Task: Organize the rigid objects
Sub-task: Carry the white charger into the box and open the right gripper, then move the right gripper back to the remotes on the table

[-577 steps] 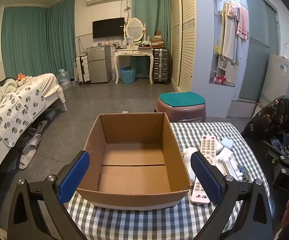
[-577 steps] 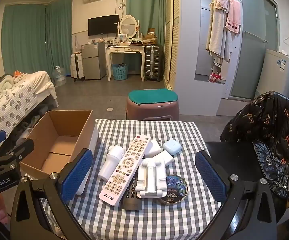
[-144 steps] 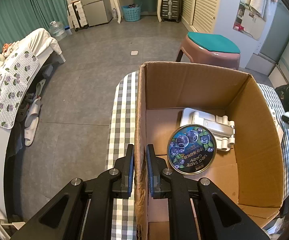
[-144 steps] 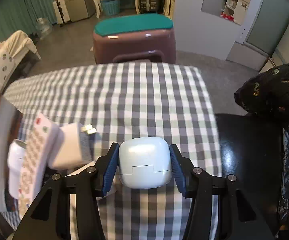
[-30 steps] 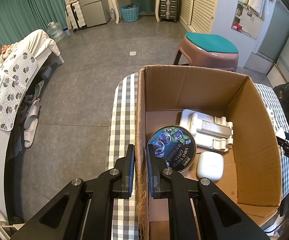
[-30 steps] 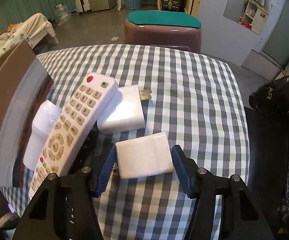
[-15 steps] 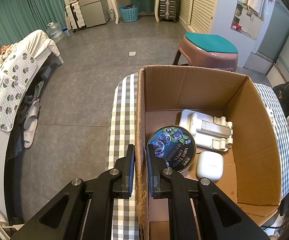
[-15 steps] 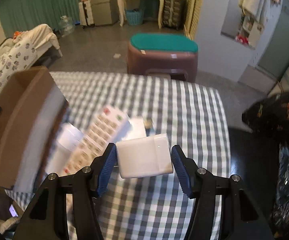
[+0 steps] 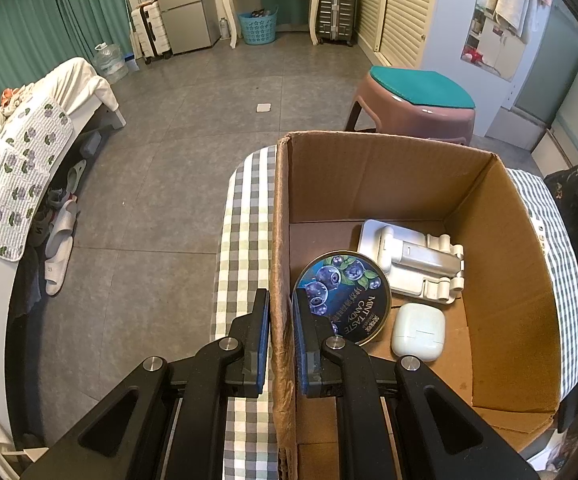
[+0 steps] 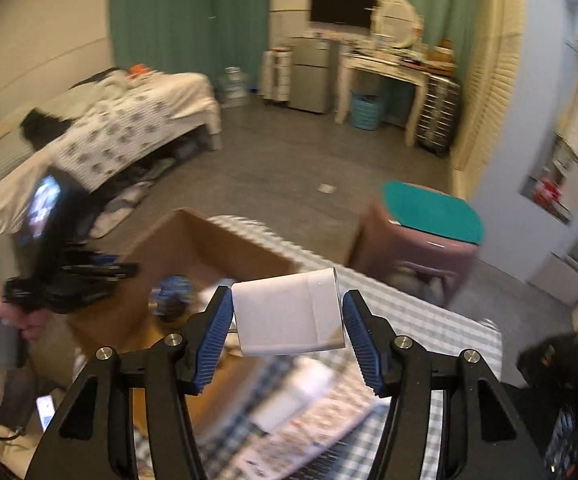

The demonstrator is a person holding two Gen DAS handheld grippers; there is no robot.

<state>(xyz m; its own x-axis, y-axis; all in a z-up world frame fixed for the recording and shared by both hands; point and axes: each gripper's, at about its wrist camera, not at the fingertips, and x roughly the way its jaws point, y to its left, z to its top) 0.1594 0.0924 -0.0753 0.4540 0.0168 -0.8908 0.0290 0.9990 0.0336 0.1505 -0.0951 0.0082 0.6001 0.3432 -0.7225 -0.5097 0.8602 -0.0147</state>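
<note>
1. While pinching the cardboard box (image 9: 389, 176) wall, keep left gripper (image 9: 279, 340) steady.
2. With the white charger block (image 10: 289, 316) clamped in right gripper (image 10: 289, 322), aloft near the box, lower onto bare floor beside earbud case (image 9: 419, 330).

white block (image 10: 289, 314) lifted off table, swung toward box (image 10: 209, 248)

Your table (image 9: 245, 216), under its green-checked cloth, fills the lower centre of the left wrist view. On it stands the open cardboard box (image 9: 505, 280), lower right. In the right wrist view, blurred white items lie on the cloth at bottom centre.
</note>
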